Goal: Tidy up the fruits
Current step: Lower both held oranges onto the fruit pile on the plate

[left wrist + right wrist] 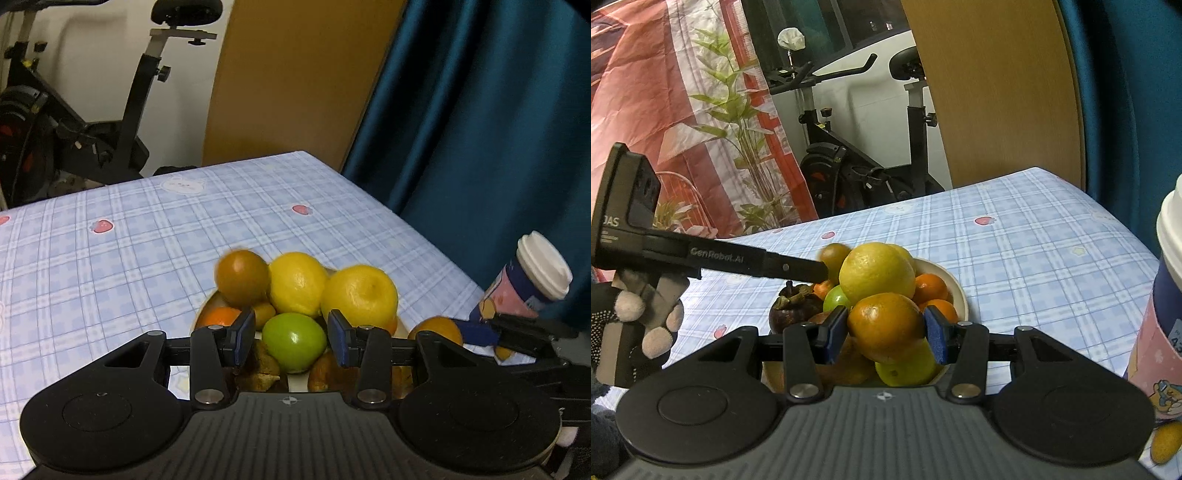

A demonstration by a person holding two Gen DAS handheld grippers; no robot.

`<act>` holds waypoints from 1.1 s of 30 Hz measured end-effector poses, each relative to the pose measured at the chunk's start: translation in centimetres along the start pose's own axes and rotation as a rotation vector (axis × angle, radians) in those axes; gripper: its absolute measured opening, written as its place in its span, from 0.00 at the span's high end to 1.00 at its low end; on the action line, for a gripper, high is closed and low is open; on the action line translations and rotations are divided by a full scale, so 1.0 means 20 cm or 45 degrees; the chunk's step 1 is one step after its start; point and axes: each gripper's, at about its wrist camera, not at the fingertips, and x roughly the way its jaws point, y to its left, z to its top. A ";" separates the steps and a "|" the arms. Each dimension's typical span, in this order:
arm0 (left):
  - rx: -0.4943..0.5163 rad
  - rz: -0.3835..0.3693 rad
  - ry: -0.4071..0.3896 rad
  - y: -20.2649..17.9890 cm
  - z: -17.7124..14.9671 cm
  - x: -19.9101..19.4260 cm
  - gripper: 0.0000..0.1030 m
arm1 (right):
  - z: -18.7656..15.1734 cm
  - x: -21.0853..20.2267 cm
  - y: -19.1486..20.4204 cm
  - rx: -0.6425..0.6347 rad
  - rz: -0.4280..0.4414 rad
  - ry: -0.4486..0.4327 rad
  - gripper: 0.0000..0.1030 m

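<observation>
While by one bowl (957, 291), one mangosteen (796, 309)

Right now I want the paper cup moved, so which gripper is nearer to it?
Right. The right gripper, shut on an orange, is beside the cup. The left gripper is farther off, over the green fruit.

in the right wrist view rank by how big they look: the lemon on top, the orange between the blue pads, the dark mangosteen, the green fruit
1. Round orange fruit and yellow lemon: about alike; the orange is nearer the camera, so unsure.
2. Dark purple mangosteen.
3. Small green fruit, partly hidden.
</observation>
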 end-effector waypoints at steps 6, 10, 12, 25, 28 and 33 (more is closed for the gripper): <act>-0.027 0.010 -0.004 0.01 -0.01 0.01 0.56 | 0.00 -0.01 0.01 -0.012 0.005 -0.002 0.54; -0.035 0.020 -0.021 0.02 0.01 -0.01 0.56 | 0.00 -0.01 0.01 -0.011 -0.002 -0.006 0.54; -0.043 0.033 -0.033 0.03 0.01 -0.03 0.56 | 0.01 -0.01 0.01 -0.013 -0.003 -0.008 0.54; -0.090 0.166 -0.101 0.15 0.01 -0.19 0.56 | 0.09 0.02 0.16 -0.167 0.046 -0.014 0.54; -0.103 0.185 -0.114 0.18 0.00 -0.22 0.56 | 0.11 0.08 0.25 -0.260 0.073 0.000 0.54; -0.123 0.198 -0.132 0.22 -0.01 -0.25 0.56 | 0.14 0.22 0.39 -0.452 0.084 0.050 0.54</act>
